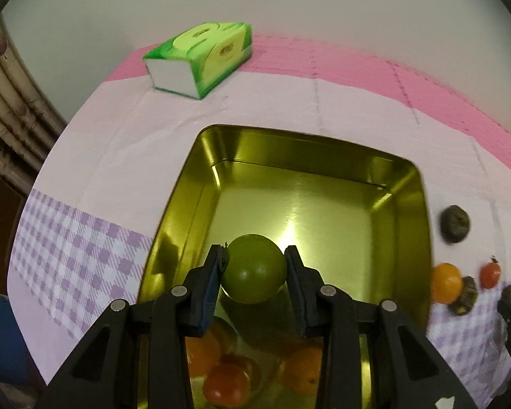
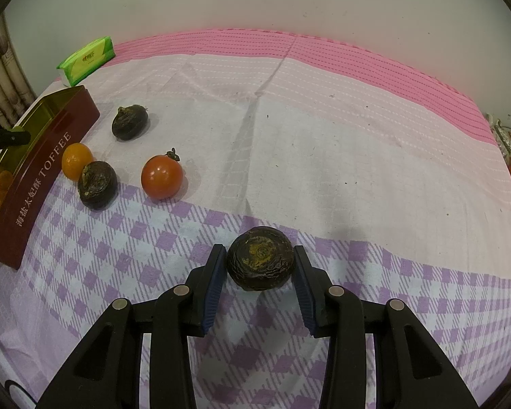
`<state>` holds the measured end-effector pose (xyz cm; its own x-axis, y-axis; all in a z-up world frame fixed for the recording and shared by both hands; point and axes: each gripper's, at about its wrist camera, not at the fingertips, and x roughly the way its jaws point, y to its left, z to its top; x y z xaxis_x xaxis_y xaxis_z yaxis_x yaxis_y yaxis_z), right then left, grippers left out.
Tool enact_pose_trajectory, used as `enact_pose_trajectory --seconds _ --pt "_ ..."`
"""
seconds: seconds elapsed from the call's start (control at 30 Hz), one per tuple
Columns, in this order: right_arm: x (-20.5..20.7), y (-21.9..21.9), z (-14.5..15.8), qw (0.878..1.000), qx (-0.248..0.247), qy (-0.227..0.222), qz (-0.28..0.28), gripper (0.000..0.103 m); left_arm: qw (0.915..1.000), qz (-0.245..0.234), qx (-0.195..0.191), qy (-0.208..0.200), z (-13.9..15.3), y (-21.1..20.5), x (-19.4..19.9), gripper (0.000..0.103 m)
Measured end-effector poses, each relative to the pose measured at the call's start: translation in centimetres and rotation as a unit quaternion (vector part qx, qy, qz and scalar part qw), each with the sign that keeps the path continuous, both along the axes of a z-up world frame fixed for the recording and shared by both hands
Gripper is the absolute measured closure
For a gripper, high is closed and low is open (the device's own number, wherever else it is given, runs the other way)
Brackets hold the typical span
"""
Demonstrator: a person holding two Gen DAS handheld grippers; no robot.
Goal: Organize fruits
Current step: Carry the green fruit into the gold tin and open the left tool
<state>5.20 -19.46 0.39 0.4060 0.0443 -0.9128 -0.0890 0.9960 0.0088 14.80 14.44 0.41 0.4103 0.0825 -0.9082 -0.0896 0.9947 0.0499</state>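
At the far left a green tissue pack (image 2: 87, 59) lies near the back of the cloth-covered desk (image 2: 323, 143), clear of the work. Next comes the gold-lined toffee tin (image 1: 422, 204), where the left gripper (image 1: 253, 272) hangs over the open box with its fingers (image 1: 212, 272) clenched on a green fruit (image 1: 253, 272); orange and red fruits (image 1: 228, 375) already sit in the tin's near end. This step looks like a drop-off: the next move calls for lowering the green fruit and letting go over a bare part of the floor, away from those already inside. Just right of the tin wall lie an orange fruit (image 2: 76, 161) touching a dark wrinkled fruit (image 2: 97, 184), another dark fruit (image 2: 130, 122) behind them, and a red tomato (image 2: 161, 177), all waiting. Furthest right, the right gripper (image 2: 260, 266) brackets a dark round fruit (image 2: 260, 262) on the checked cloth; its fingers (image 2: 214, 272) sit close on both sides, but whether they press it I cannot tell. The loose fruits lie between it and the tin.
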Motion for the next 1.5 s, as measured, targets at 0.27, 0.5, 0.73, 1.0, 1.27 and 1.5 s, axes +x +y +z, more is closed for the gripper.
enact_pose_trajectory --seconds 0.27,0.5,0.73,1.0,1.27,1.5 --pt "0.1 -0.1 0.1 1.0 -0.001 -0.001 -0.001 0.062 0.9998 0.009 0.015 0.004 -1.5 1.1 0.7 0.07" --pt "0.1 -0.2 0.1 1.0 -0.001 -0.002 -0.002 0.062 0.9996 0.023 0.014 -0.005 -1.5 2.2 0.6 0.07" --pt "0.1 -0.1 0.1 1.0 -0.002 -0.003 -0.003 0.061 0.9993 0.032 0.014 -0.014 -1.2 2.1 0.3 0.069" --pt "0.1 -0.1 0.0 1.0 -0.002 -0.002 -0.003 0.061 0.9991 0.031 0.028 -0.005 -1.2 1.8 0.4 0.068" --pt "0.2 -0.1 0.0 1.0 -0.002 0.0 -0.004 0.061 0.999 0.03 0.034 -0.005 -1.1 1.5 0.2 0.065" --pt "0.2 -0.1 0.0 1.0 -0.002 0.0 -0.005 0.061 0.999 0.004 0.036 -0.027 0.9 0.5 -1.6 0.043"
